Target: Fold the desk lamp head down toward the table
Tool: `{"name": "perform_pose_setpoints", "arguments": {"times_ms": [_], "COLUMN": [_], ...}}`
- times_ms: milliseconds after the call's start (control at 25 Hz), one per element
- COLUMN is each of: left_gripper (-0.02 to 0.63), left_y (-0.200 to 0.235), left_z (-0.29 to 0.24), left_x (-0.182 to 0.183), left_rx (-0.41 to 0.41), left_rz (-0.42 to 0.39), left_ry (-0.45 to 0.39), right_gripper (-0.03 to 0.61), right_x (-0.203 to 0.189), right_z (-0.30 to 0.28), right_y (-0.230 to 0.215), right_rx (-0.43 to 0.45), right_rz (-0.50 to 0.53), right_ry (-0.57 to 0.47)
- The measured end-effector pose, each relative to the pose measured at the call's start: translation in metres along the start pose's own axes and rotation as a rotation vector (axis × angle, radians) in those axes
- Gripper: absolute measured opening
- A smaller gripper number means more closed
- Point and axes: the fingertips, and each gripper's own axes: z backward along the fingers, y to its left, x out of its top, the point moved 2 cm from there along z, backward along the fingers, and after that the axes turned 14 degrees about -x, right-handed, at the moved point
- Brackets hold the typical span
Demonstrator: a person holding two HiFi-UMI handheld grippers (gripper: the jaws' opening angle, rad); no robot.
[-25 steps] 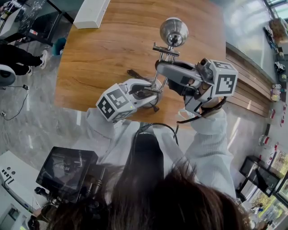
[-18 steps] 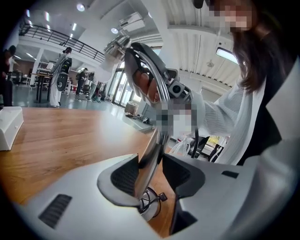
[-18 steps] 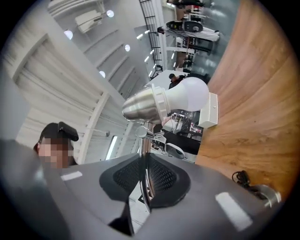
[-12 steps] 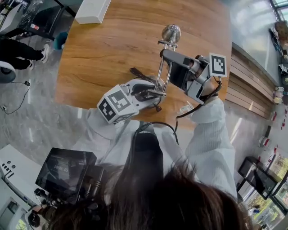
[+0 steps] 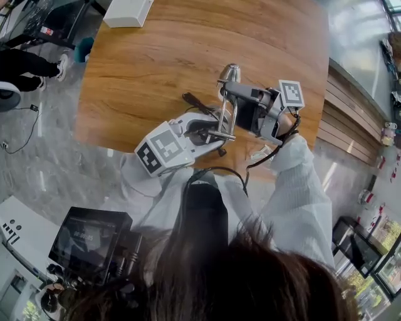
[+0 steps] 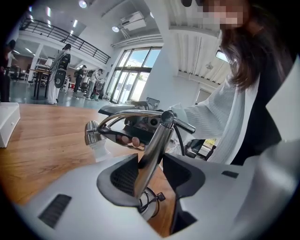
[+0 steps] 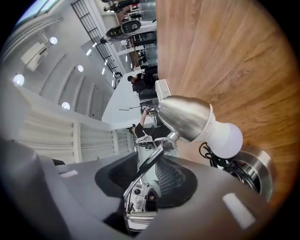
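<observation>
The chrome desk lamp stands near the front edge of the wooden table (image 5: pixel 156 69). Its head (image 5: pixel 229 71) is folded low and its white bulb (image 7: pixel 226 138) points at the tabletop, close to the round base (image 7: pixel 257 169). My left gripper (image 5: pixel 212 130) is shut on the lamp's lower stem (image 6: pixel 151 157) just above the base. My right gripper (image 5: pixel 233 94) lies level behind the head, and the thin upper arm (image 7: pixel 146 165) runs between its jaws. Those jaws are opening, with gaps showing beside the rod.
A white box (image 5: pixel 128 11) lies at the table's far left edge. The lamp's dark cord (image 5: pixel 195 101) trails across the wood beside the base. A person (image 5: pixel 19 78) stands on the grey floor to the left. A screen device (image 5: pixel 91 235) sits low by my body.
My right gripper came down and rolled with the lamp's upper arm, swinging the head from high up to low over the table. Its jaws have spread. The left gripper stayed put.
</observation>
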Motion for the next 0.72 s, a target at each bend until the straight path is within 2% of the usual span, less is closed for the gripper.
{"name": "perform_pose_setpoints", "arguments": {"times_ms": [160,320,520,640,720], "left_gripper": [0.164,0.165,0.167,0.167,0.167], "left_y": [-0.003,-0.002,-0.002,-0.007,-0.012], "left_z": [-0.003,-0.006,-0.001,0.009,0.018], "left_x": [-0.004,-0.005,0.001,-0.002,-0.01], "left_rx": [-0.016,-0.026,-0.019,-0.044,-0.048], "left_rz": [0.003,0.002,0.021,0.111,0.138], "left_ry": [0.011,0.017,-0.025,-0.102,-0.107], "right_gripper": [0.128,0.144,0.176,0.175,0.175], "right_x": [-0.01,-0.015,-0.012,-0.013,-0.013], "right_z": [-0.001,-0.001,-0.003,0.0,0.002], "right_y": [-0.017,-0.034,-0.027,-0.027,-0.027], "right_rx": [0.02,0.1,0.077,0.086,0.088], "right_rz": [-0.129,-0.256,-0.186,-0.184,-0.19], "right_ry": [0.013,-0.002,-0.067,-0.111,-0.145]}}
